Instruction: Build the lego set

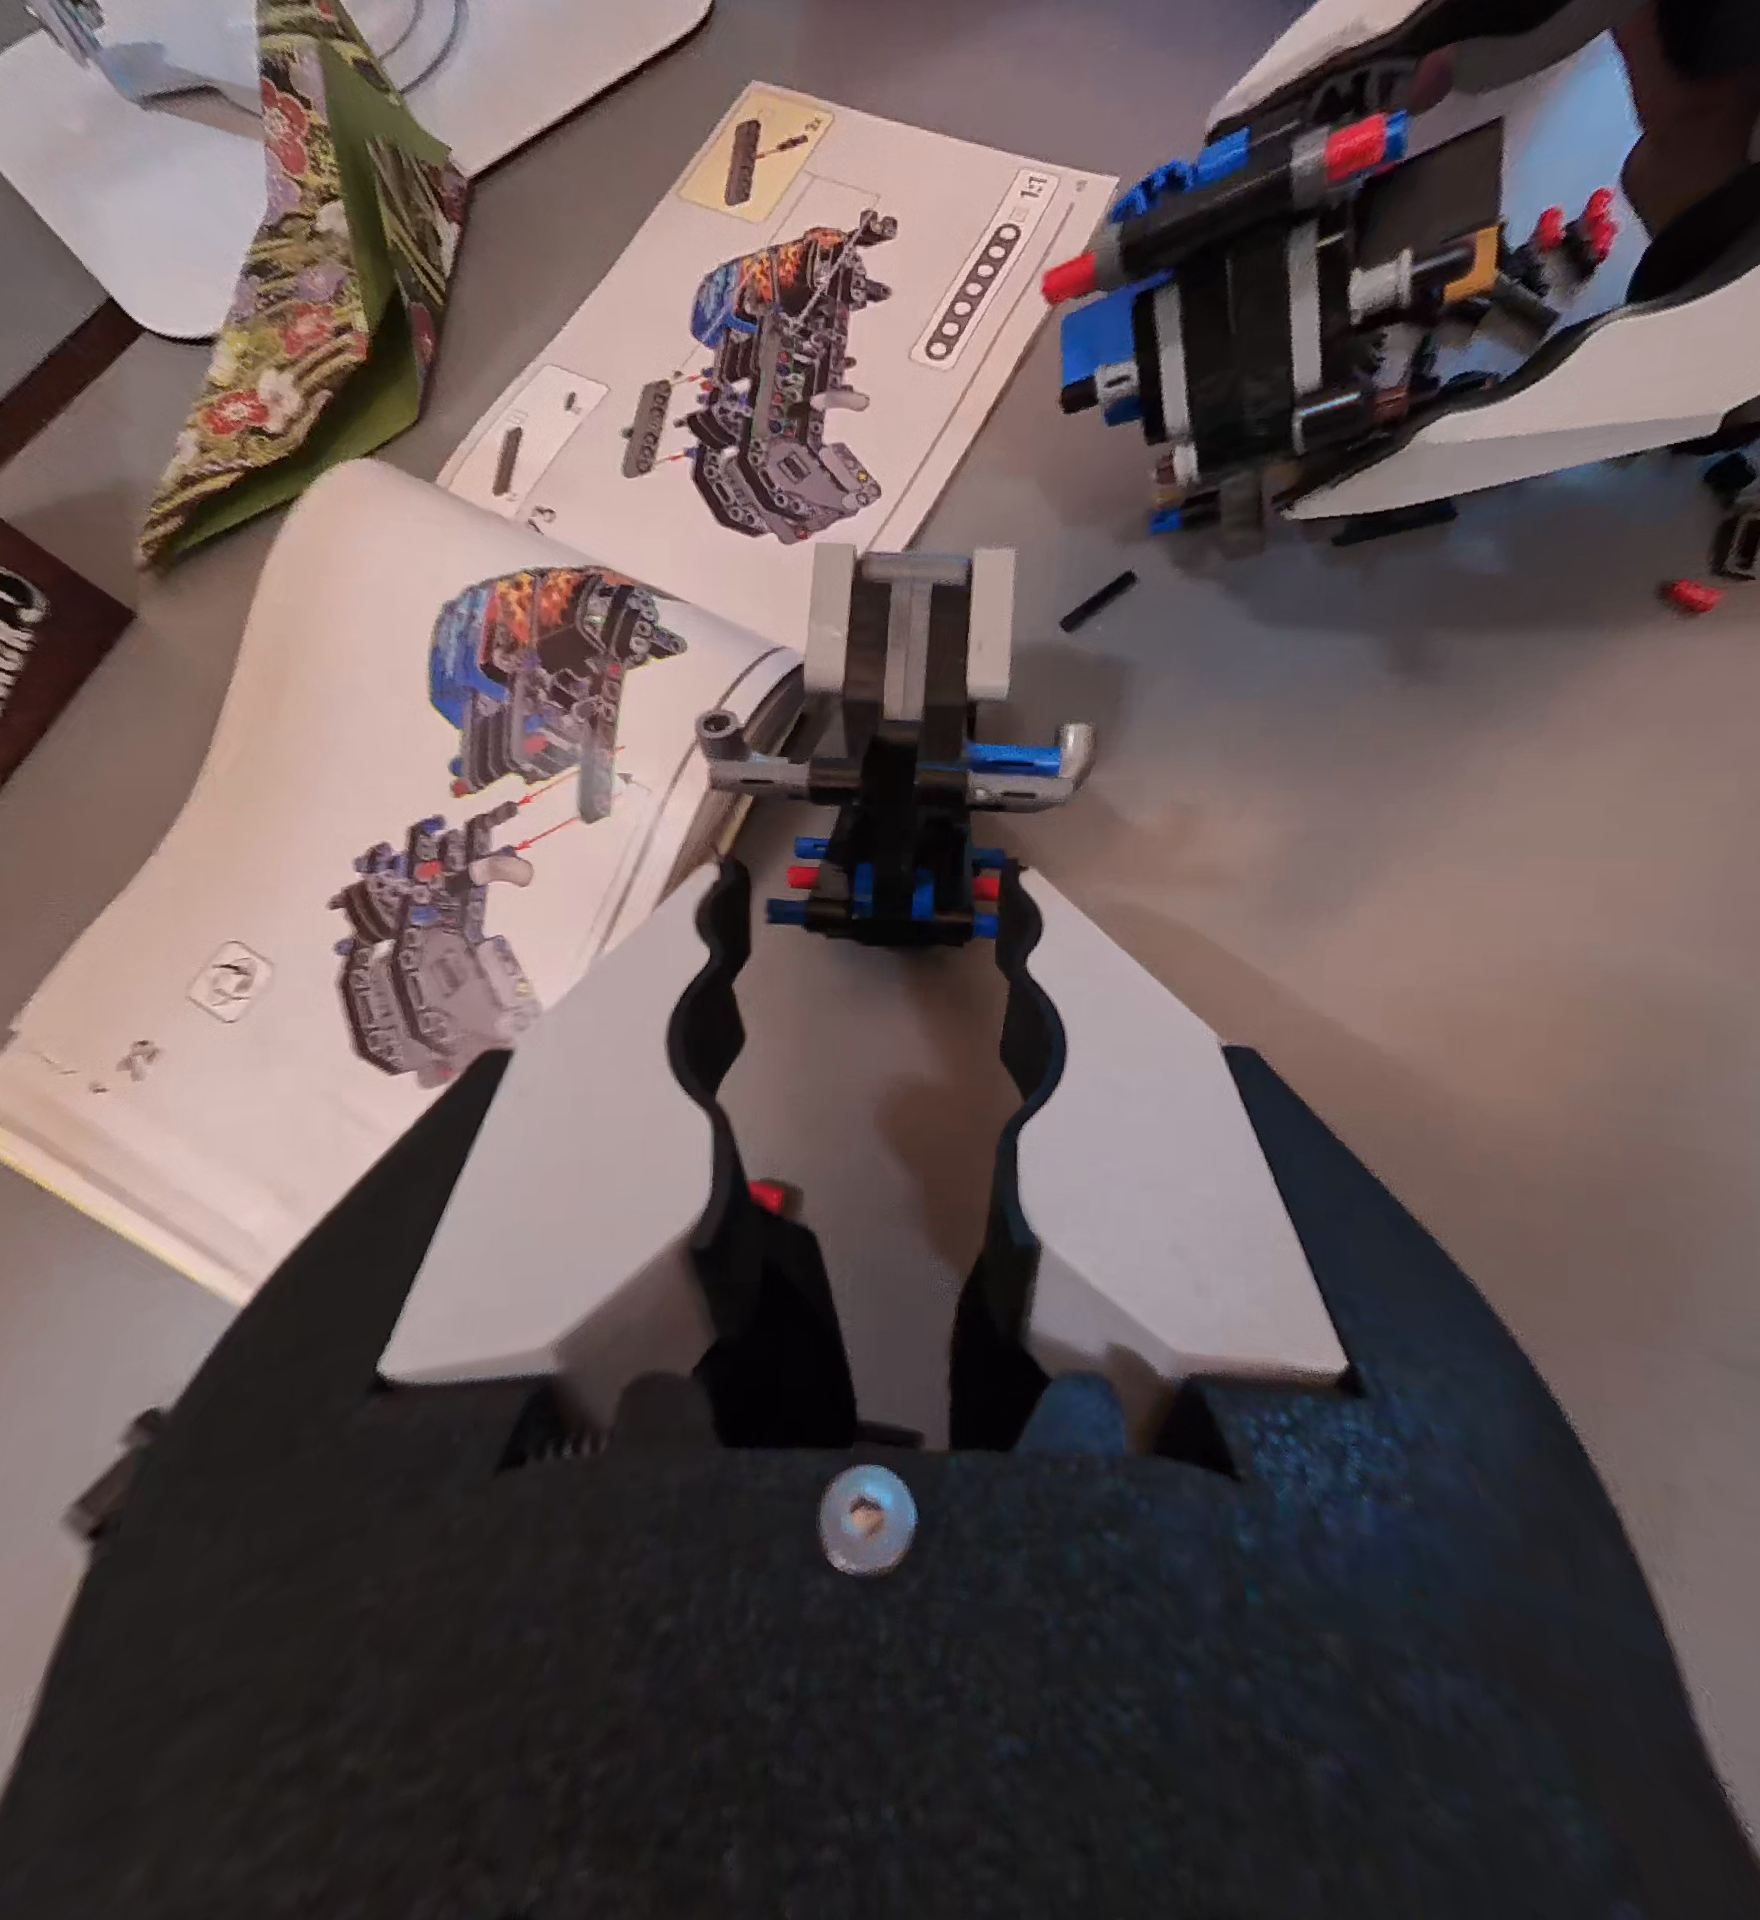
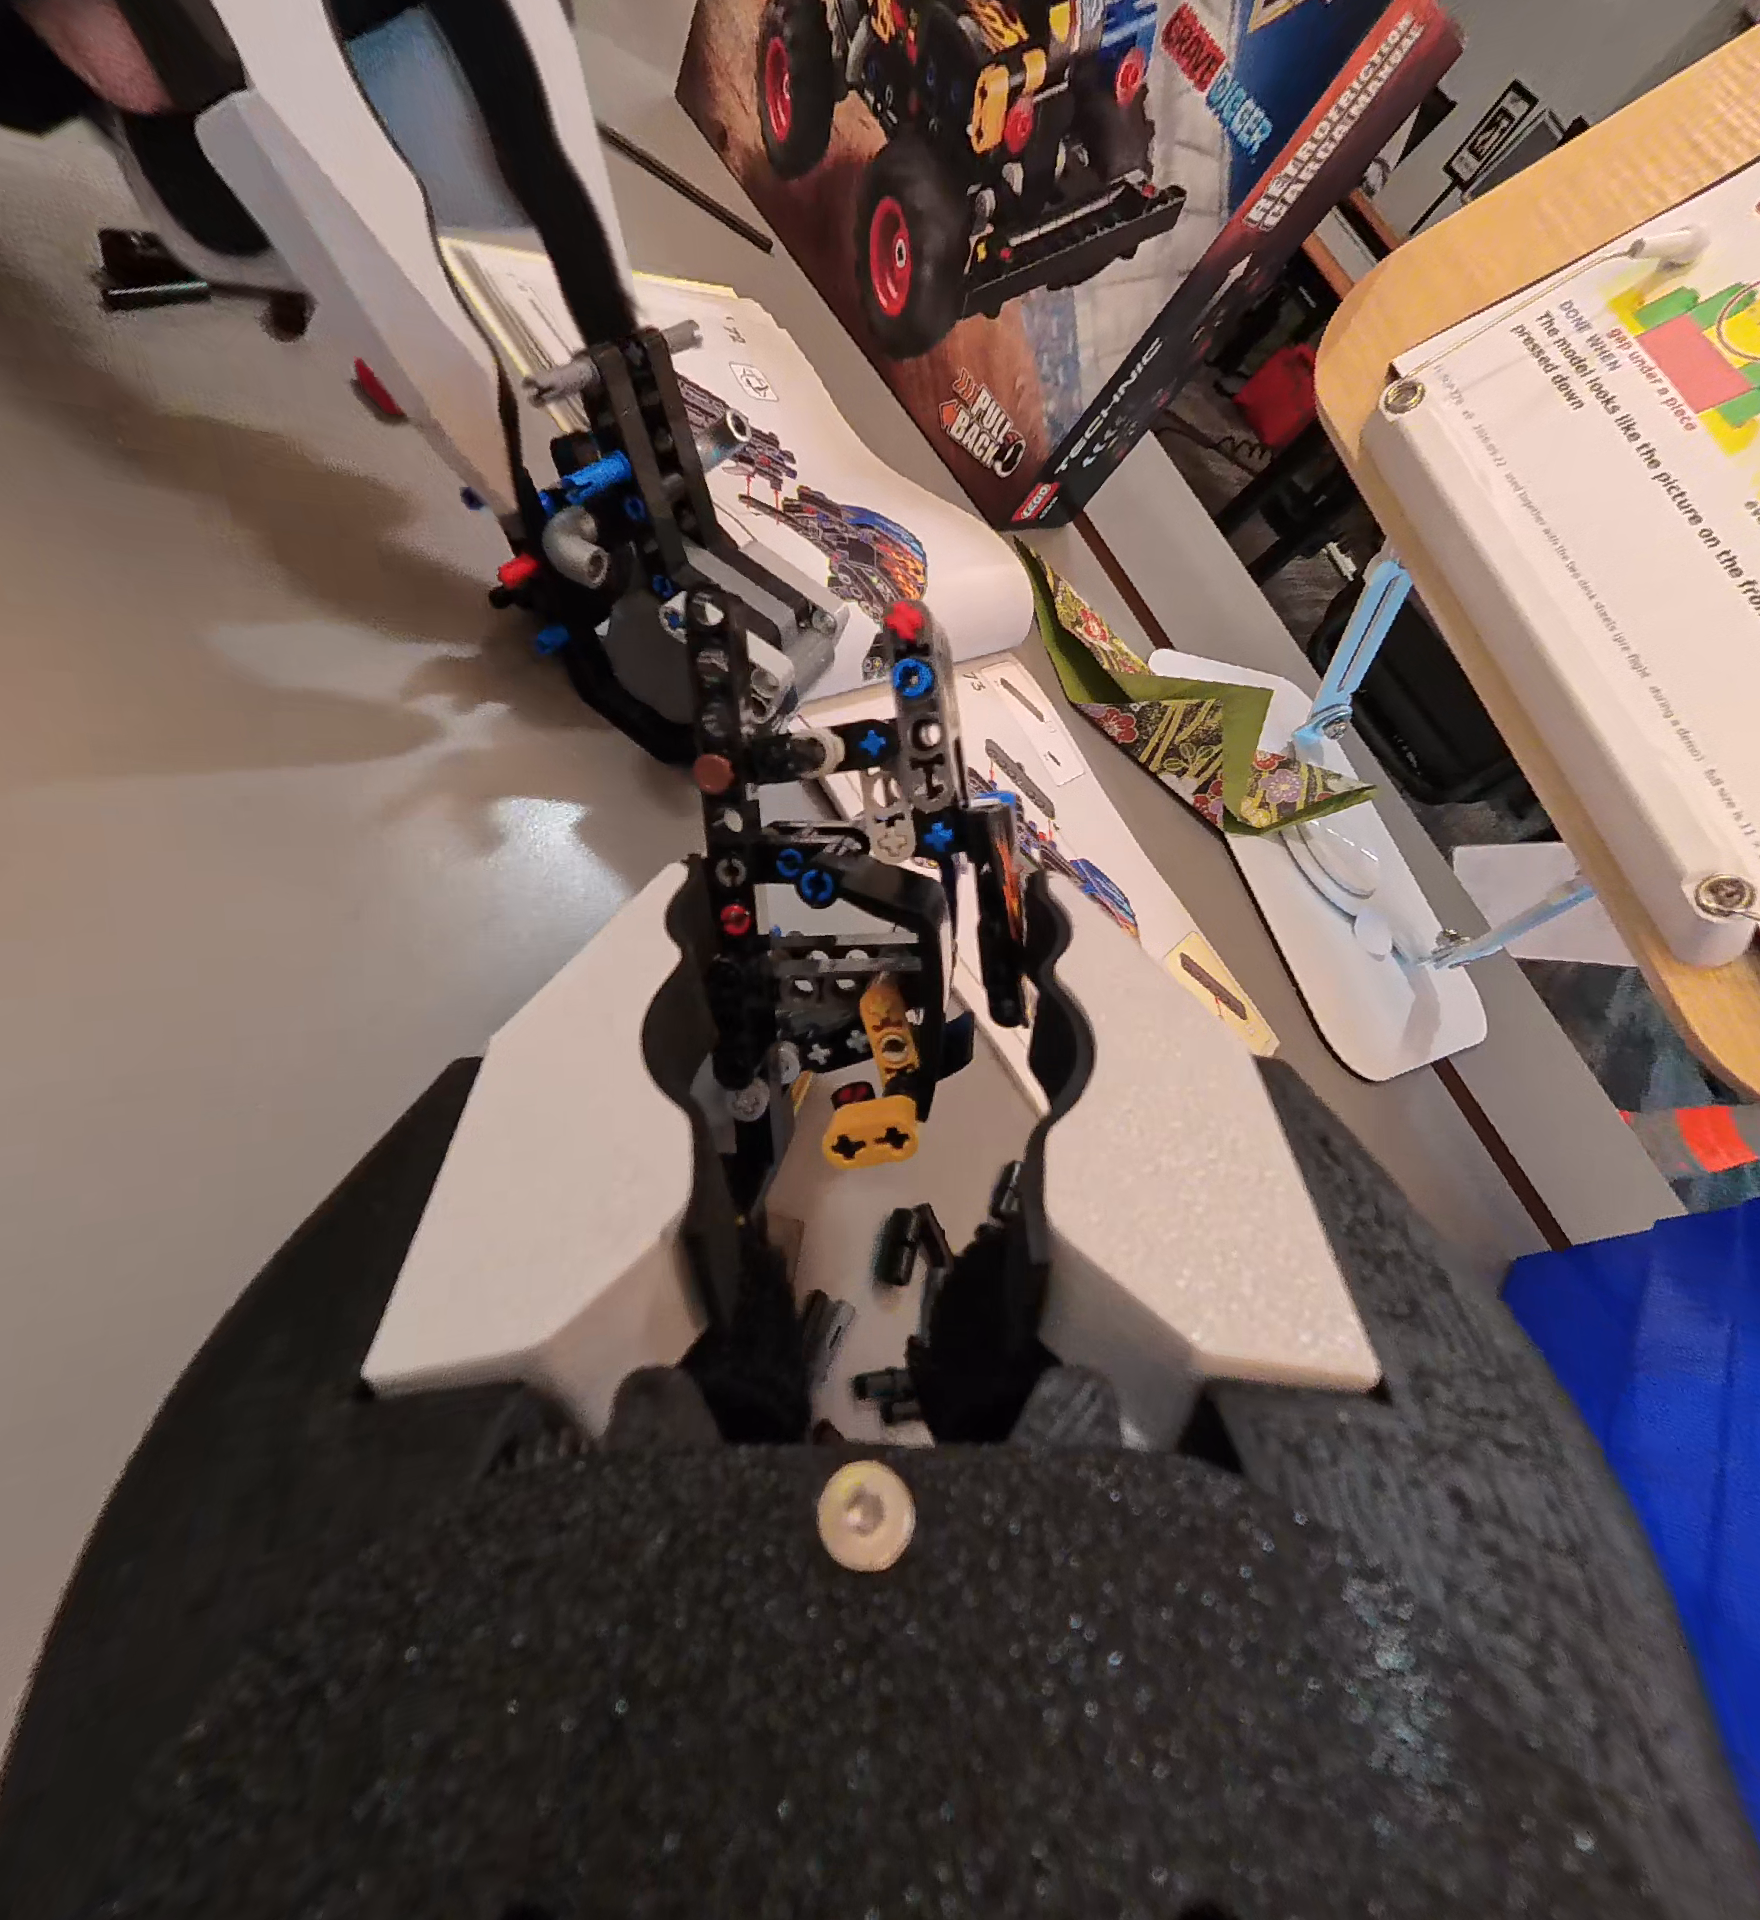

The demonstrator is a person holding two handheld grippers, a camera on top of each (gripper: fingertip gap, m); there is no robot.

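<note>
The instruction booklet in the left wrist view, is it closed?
No, the instruction booklet lies open on the table, its illustrated pages showing.

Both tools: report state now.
Left tool: shut on the grey-and-black lego subassembly.
Right tool: shut on the larger black lego chassis.

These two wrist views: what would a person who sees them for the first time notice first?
Probably the two half-built Lego assemblies: the left gripper holds a black-and-grey one upright over the grey table, and the right gripper holds a bigger black frame with blue pins. Next, the open instruction booklet beside them and the set's box behind.
</note>
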